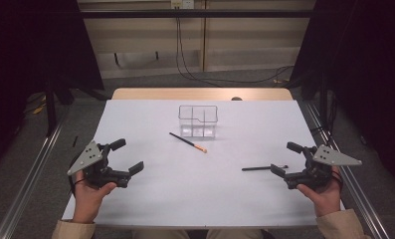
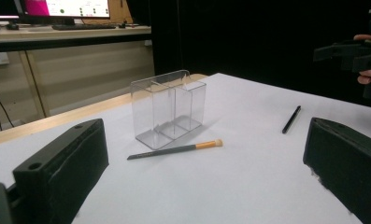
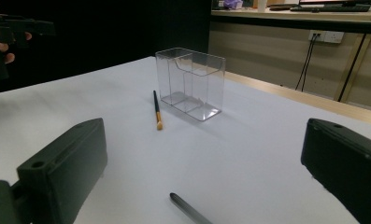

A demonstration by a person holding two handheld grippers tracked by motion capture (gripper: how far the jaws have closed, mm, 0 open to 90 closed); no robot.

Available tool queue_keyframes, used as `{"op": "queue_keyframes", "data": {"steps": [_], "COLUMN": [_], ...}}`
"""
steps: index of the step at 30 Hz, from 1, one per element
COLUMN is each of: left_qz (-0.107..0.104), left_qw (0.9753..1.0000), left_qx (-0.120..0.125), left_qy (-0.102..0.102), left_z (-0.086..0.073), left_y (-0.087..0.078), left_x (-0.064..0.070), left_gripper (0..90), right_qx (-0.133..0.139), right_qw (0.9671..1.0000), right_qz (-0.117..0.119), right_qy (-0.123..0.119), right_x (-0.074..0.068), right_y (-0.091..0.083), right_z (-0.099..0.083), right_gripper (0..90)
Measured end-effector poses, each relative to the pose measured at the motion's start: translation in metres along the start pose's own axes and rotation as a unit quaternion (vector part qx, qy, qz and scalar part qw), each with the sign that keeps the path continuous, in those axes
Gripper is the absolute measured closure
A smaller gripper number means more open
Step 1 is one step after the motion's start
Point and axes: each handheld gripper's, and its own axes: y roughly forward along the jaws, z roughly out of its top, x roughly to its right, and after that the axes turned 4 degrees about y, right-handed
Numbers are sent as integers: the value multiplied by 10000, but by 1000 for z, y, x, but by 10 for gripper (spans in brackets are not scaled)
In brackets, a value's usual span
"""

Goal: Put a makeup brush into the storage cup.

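Observation:
A clear plastic organizer (image 1: 198,121) with several compartments stands upright and empty at the middle back of the white table. Just in front of it lies a thin black brush (image 1: 188,142) with an orange tip. A black pen (image 1: 259,168) lies flat to the right, close to my right gripper (image 1: 285,158), which is open and holds nothing. My left gripper (image 1: 129,156) hovers open near the table's left edge, also holding nothing. In the left gripper view the organizer (image 2: 169,109), brush (image 2: 174,150) and pen (image 2: 291,119) lie ahead of the wide-apart jaws. The right gripper view has the organizer (image 3: 191,84), brush (image 3: 157,109) and pen end (image 3: 190,212).
The white tabletop (image 1: 150,199) has a wooden strip (image 1: 200,93) along its far edge with a small dark object (image 1: 236,98) on it. Metal rails (image 1: 31,174) run along both sides. Cables (image 1: 195,74) lie on the floor behind.

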Motion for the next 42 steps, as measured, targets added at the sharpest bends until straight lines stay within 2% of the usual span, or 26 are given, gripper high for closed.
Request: {"op": "queue_keyframes", "data": {"steps": [7, 8, 11, 13, 22, 29, 32, 37, 42], "left_qz": [-171, -193, -263, -326, -531, -563, -558, -545, -523], "left_qw": [9998, 9997, 9996, 9994, 9986, 9981, 9981, 9980, 9981], "left_qx": [-14, 3, 59, 86, -27, -223, -217, -188, -211], "left_qy": [-67, -125, -73, -120, -85, -102, -109, -258, -243], "left_z": [4, 5, 7, 9, 17, 13, 12, 9, 10], "left_y": [21, 26, 39, 49, 88, 109, 116, 128, 141], "left_x": [-3, -3, -6, -8, -11, -13, -14, -17, -17], "left_gripper": [0, 0, 0, 0, 0, 0, 0, 0, 0], "right_qx": [-69, -69, -84, -87, -94, -122, -127, -112, -104], "right_qw": [9999, 9999, 9999, 9999, 9998, 9997, 9996, 9997, 9997], "right_qz": [103, 103, 123, 131, 193, 216, 230, 219, 236], "right_qy": [-41, -41, -25, -20, -30, -64, -50, -52, -50], "right_x": [-2, -2, -2, -2, -1, -2, -3, -3, -3], "right_y": [5, 5, 6, 6, 8, 8, 8, 7, 7], "right_z": [-1, -1, -1, -1, -2, -2, -2, -3, -2], "right_gripper": [0, 0, 0, 0, 0, 0, 0, 0, 0]}}
